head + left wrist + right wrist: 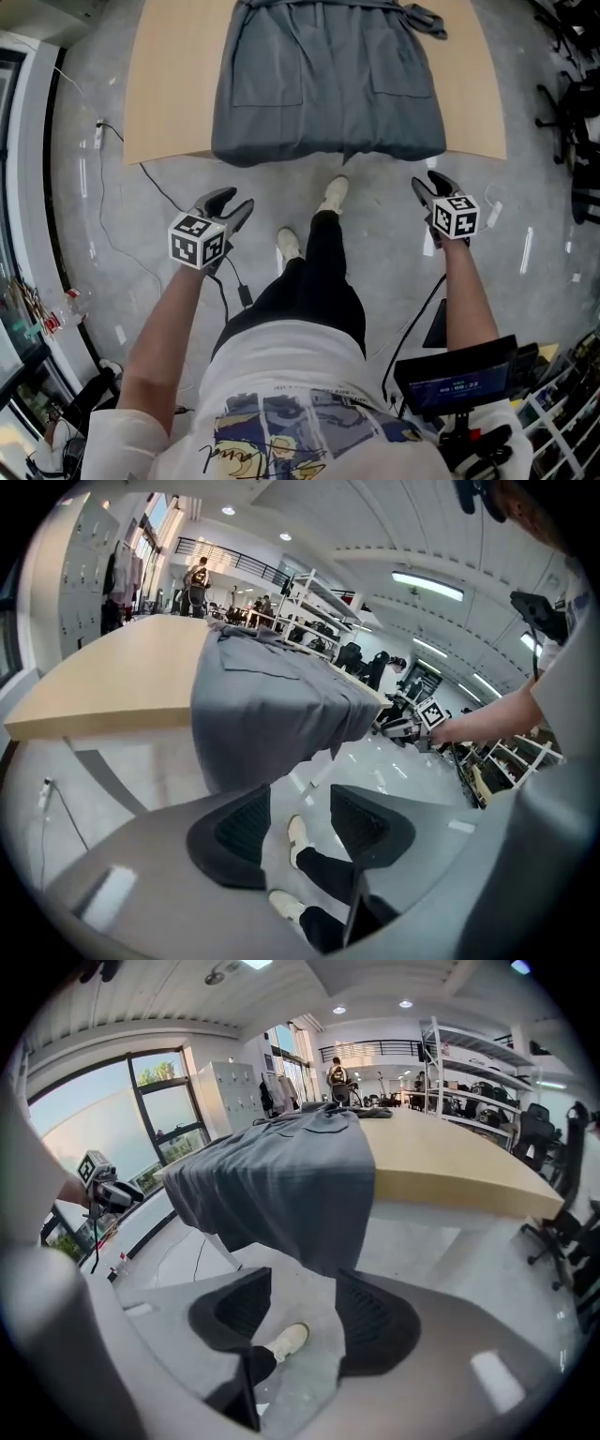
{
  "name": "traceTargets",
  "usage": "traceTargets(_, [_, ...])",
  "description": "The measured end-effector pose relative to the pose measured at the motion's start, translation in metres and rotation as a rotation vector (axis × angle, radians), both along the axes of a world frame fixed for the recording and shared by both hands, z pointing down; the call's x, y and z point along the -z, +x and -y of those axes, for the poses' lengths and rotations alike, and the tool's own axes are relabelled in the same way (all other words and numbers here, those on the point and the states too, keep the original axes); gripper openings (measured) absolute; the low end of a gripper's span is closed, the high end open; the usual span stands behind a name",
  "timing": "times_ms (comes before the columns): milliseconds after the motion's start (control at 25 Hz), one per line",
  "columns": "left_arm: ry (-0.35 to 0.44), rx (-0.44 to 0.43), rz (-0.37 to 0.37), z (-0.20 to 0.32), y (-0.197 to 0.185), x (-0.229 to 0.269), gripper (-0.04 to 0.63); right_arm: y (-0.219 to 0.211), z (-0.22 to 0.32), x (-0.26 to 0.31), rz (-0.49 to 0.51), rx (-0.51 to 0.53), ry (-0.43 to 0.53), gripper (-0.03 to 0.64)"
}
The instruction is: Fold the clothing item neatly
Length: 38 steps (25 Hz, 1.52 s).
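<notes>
The left gripper (232,204) and right gripper (430,185) hang over the floor, fingers spread wide and empty. The grey garment (328,84) lies ahead and above on the surface (169,84), its hem draped over the near edge, one corner before each gripper

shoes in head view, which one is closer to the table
The forward shoe, just short of the hanging grey garment; the other shoe sits farther back.

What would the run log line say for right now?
grey garment: draped over table edge | left gripper: jaws open, empty | right gripper: jaws open, empty | contact: none
</notes>
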<state>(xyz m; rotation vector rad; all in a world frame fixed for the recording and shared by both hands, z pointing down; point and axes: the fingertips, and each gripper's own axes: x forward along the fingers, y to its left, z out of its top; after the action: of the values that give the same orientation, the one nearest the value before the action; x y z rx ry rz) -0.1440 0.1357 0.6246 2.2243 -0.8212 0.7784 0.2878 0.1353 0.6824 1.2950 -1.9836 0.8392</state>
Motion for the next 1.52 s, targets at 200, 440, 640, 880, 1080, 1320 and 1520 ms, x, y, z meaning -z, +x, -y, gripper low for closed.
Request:
traceTargets(200, [-0.067, 0.093, 0.035, 0.010, -0.021, -0.023, 0.250, 0.011, 0.009, 0.000, 0.002, -0.014, 0.002, 0.235])
traceTargets(440, [-0.109, 0.137, 0.111, 0.019, -0.045, -0.049, 0.269, 0.013, 0.017, 0.002, 0.014, -0.006, -0.011, 0.250])
traceTargets(640, [-0.115, 0.107, 0.140, 0.024, -0.050, -0.059, 0.315, 0.012, 0.023, 0.002, -0.003, 0.045, -0.026, 0.252])
traceTargets(880, [-0.099, 0.122, 0.123, 0.056, -0.045, -0.052, 0.345, 0.007, 0.036, -0.002, 0.000, 0.099, -0.036, 0.252])
traceTargets(1080, [-0.097, 0.069, 0.061, 0.077, -0.027, -0.065, 0.350, -0.007, 0.044, -0.025, 0.050, 0.152, -0.063, 0.252])
traceTargets(1320, [-0.093, 0.023, -0.024, 0.076, -0.008, -0.051, 0.231, -0.018, 0.043, -0.022, 0.103, 0.159, -0.065, 0.180])
traceTargets(1520, [-0.086, -0.007, -0.112, 0.062, -0.003, -0.024, 0.034, -0.034, 0.027, -0.003, 0.142, 0.175, -0.053, 0.051])
